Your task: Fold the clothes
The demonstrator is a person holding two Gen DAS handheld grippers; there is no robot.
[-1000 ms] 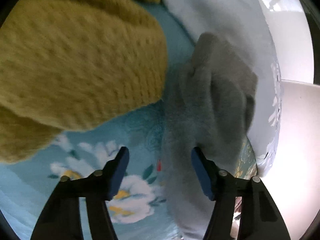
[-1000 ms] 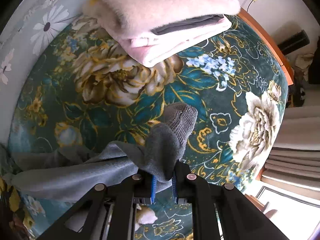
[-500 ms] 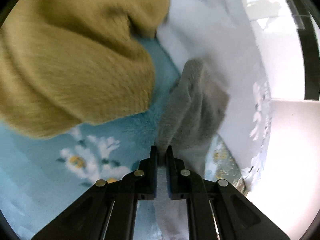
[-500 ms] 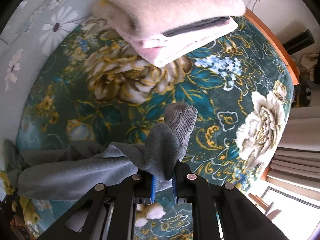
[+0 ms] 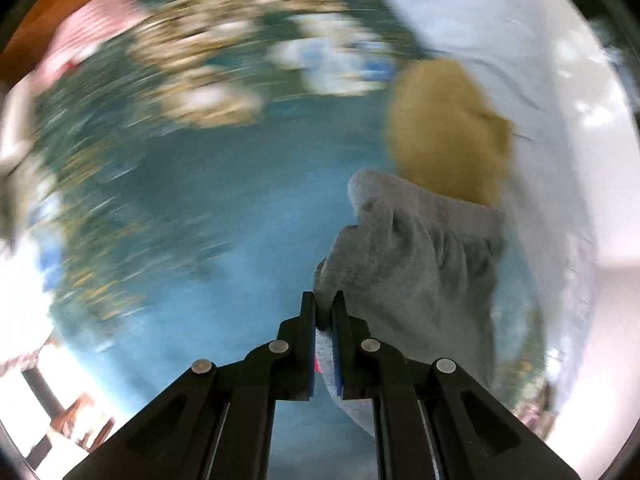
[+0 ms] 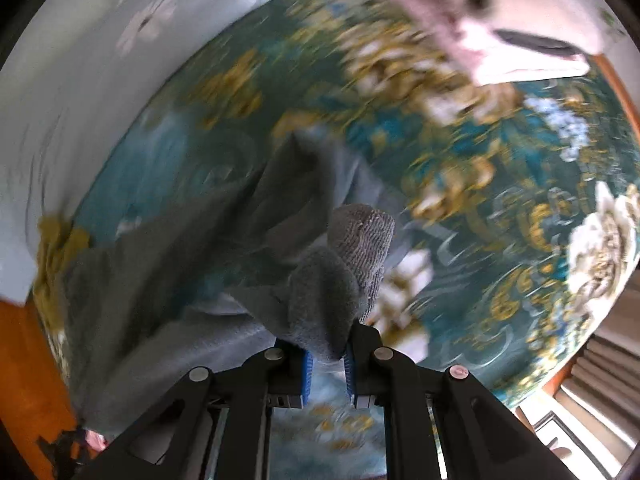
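Note:
A grey knit garment (image 5: 420, 264) hangs lifted over the teal floral bedspread (image 5: 208, 216). In the left wrist view my left gripper (image 5: 323, 312) is shut on one edge of the cloth, which bunches to the right of the fingers. In the right wrist view my right gripper (image 6: 327, 350) is shut on a ribbed cuff of the same grey garment (image 6: 200, 264), and the cloth trails away to the left. Both views are blurred by motion.
A mustard yellow sweater (image 5: 444, 128) lies behind the grey cloth near a pale blue sheet (image 5: 500, 32). A folded pink and white stack (image 6: 500, 20) sits at the far side of the bedspread (image 6: 480, 168). A wooden bed edge (image 6: 24, 380) shows at lower left.
My left gripper closed on the grey garment's edge, then swung up and away from the yellow sweater. My right gripper, still clamped on the cuff, moved sideways, spreading the cloth.

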